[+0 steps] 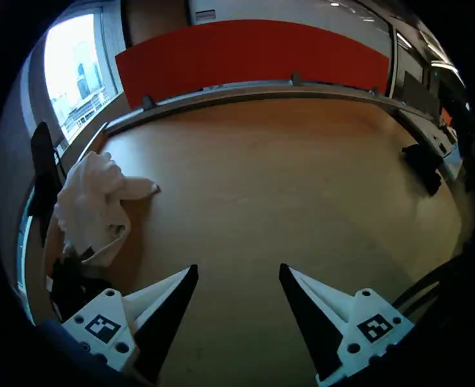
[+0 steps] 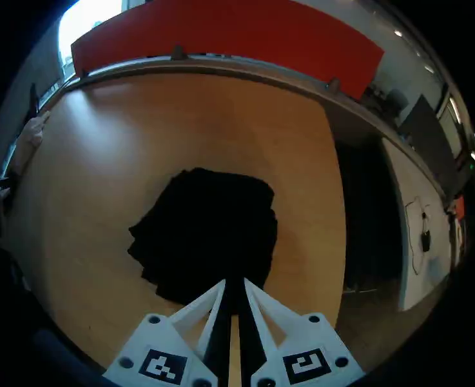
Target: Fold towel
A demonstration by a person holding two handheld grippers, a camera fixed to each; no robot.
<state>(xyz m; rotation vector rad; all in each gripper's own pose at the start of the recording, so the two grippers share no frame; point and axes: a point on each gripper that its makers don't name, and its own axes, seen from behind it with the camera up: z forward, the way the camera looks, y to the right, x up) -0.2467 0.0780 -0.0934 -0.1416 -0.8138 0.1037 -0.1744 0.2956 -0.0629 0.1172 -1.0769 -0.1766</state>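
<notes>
Wooden bench (image 2: 108, 161): broad, bare across middle. Red partition (image 2: 237, 32) standing along far edge.

Black towel (image 2: 205, 232): lying flat on bench, right gripper view, centre, just ahead of right tongs. Outline near-square, so long axis unclear. Straighter edge on right, ragged corner pointing left.

White cloth (image 1: 95, 200): crumpled heap at bench's left edge in left gripper view, one flap pointing right.

Left tongs (image 1: 238, 266): spread wide, holding nothing, over bare wood.

Right tongs (image 2: 234, 281): almost closed, thin slit between. Tips at towel's near edge; cannot tell whether fabric pinched.
</notes>
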